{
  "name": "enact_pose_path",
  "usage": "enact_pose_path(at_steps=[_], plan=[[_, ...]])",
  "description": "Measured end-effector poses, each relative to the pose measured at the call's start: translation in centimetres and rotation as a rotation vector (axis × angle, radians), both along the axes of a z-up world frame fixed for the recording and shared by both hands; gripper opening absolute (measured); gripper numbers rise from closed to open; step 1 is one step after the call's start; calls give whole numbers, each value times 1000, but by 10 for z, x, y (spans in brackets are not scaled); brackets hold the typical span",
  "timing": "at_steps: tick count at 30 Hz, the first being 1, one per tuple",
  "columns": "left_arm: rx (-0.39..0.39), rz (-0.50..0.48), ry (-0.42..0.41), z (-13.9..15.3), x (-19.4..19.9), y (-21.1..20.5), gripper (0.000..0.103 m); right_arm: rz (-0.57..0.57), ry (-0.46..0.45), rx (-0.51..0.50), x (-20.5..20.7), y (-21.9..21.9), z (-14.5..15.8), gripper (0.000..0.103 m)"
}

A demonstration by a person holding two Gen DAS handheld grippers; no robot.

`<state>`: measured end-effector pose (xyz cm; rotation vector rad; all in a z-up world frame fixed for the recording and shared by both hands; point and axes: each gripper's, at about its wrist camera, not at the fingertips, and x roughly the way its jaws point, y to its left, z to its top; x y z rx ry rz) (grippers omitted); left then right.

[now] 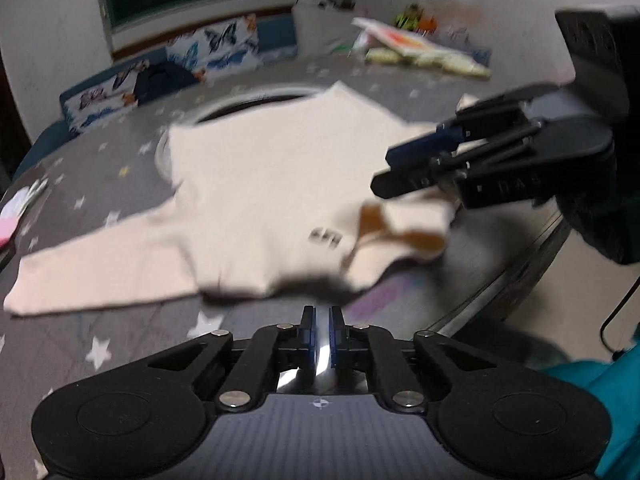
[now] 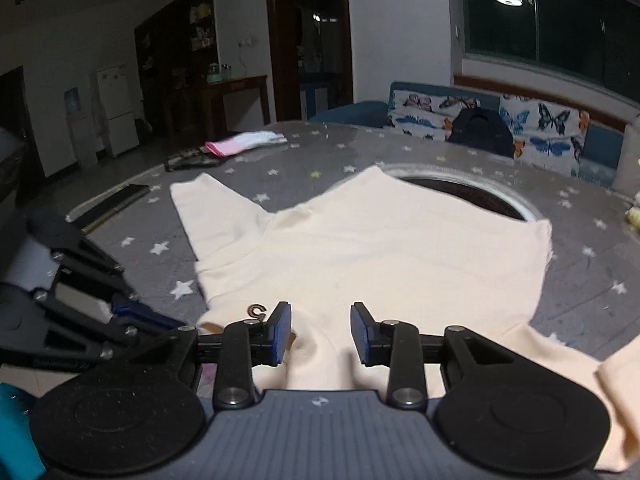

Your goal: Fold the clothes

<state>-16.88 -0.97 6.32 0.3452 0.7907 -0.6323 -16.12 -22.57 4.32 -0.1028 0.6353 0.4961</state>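
Note:
A cream sweater (image 1: 280, 184) lies spread on the grey star-patterned tablecloth (image 1: 120, 176), one sleeve stretched out to the left. Its brown-lined collar (image 1: 400, 232) is rumpled on the right. My left gripper (image 1: 322, 314) is shut, its tips right at the sweater's near edge; blur hides whether any cloth is pinched. My right gripper (image 2: 320, 332) stands open over the sweater (image 2: 380, 248), with a ridge of cloth between its pads but not pressed. From the left wrist view the right gripper (image 1: 386, 172) hovers just above the collar. The left gripper (image 2: 132, 312) shows at the lower left of the right wrist view.
A round hole (image 2: 472, 192) in the table sits just beyond the sweater. A pink and white cloth (image 2: 244, 142) and flat black items (image 2: 116, 200) lie at the far left. Butterfly cushions (image 2: 540, 124) line a bench behind. Books and toys (image 1: 420, 48) sit far right; the table edge (image 1: 520, 268) runs close by.

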Motion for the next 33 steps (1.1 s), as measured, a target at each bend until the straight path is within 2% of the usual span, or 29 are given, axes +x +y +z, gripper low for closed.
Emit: enact_pose_path(at_steps=[4,7,9,11,15,19,23,24,27,28,30,33], plan=[[-40,-7,-81,24,8,3,9,49,37,-40,1,12,-16,32],[-115,1,-130,39,26,0,9,96,33,-78,-9,18,-21,32],[-146,1,-135,36,42,-9,9,111,33,-89,-16,19,-21,32],[-147,1,-107,26,55,-19,9,112,37,-90,-20,18,-19,32],[-121,-36,-47,2,66,-35,9,70,58,6,-26,-2,-5,32],[-102,-67,-43,-8,59,-36,9,-106,-2,46,-31,-46,10,32],[-97,-69,-48,-8,57,-35,9,-351,-68,-107,-19,-84,3,32],[-97,-67,-47,-8,58,-35,9,-380,-59,-115,-13,-93,-1,32],[-95,-61,-45,-8,58,-36,9,-404,37,28,3,-119,-14,33],[-97,-56,-44,-8,58,-36,10,-414,44,46,7,-123,-19,32],[-98,-52,-40,-9,59,-36,10,-452,13,12,10,-127,-27,32],[-97,-53,-36,-9,60,-37,11,-569,-46,-77,6,-138,-30,34]])
